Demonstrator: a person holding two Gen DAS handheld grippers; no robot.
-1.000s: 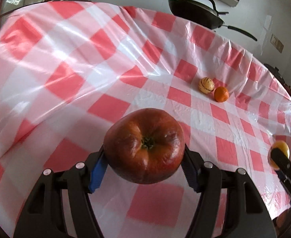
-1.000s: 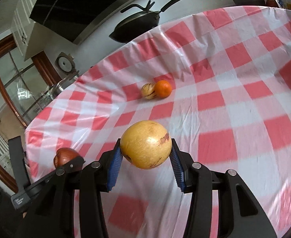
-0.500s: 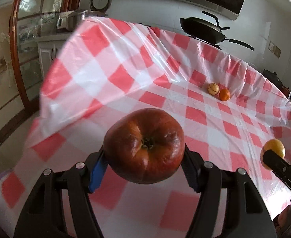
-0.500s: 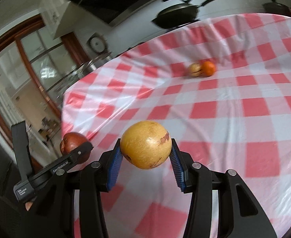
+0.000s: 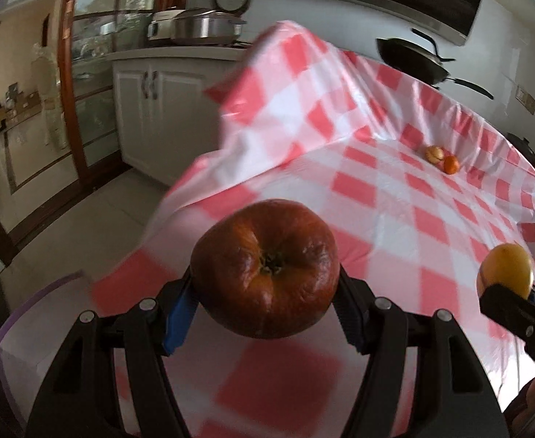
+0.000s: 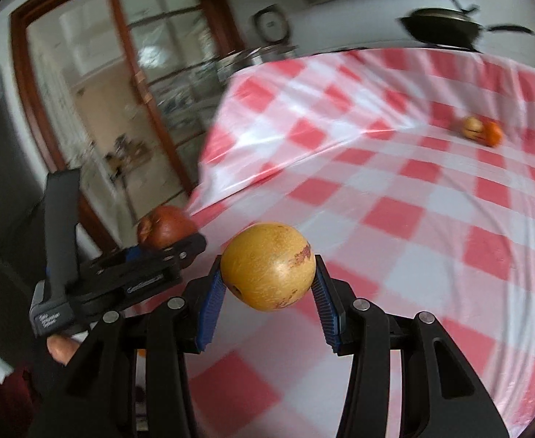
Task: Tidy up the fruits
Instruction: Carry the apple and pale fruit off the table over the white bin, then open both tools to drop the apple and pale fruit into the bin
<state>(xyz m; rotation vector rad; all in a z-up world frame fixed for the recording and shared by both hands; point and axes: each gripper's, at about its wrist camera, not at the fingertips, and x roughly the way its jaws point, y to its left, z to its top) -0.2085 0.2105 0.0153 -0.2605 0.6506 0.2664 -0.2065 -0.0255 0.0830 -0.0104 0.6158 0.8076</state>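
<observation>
My left gripper [image 5: 265, 292] is shut on a dark red apple [image 5: 265, 268], held above the near left corner of the red-and-white checked table [image 5: 395, 197]. My right gripper [image 6: 267, 284] is shut on a yellow round fruit [image 6: 267, 264], also held above the table. The red apple also shows in the right wrist view [image 6: 167, 226], to the left of the yellow fruit, and the yellow fruit shows at the right edge of the left wrist view [image 5: 504, 268]. A striped beige fruit [image 5: 434, 153] and a small orange [image 5: 451, 164] lie side by side far across the table.
A pale purple-rimmed container [image 5: 30, 314] edge shows at lower left, off the table corner. A black wok [image 5: 409, 60] sits beyond the table's far edge. White cabinets [image 5: 146, 109] and a glass door [image 6: 95, 84] stand to the left, with tiled floor below.
Both grippers have pulled back and swung left with their fruits still held. The table corner, floor, cabinets and the container edge have come into view.
</observation>
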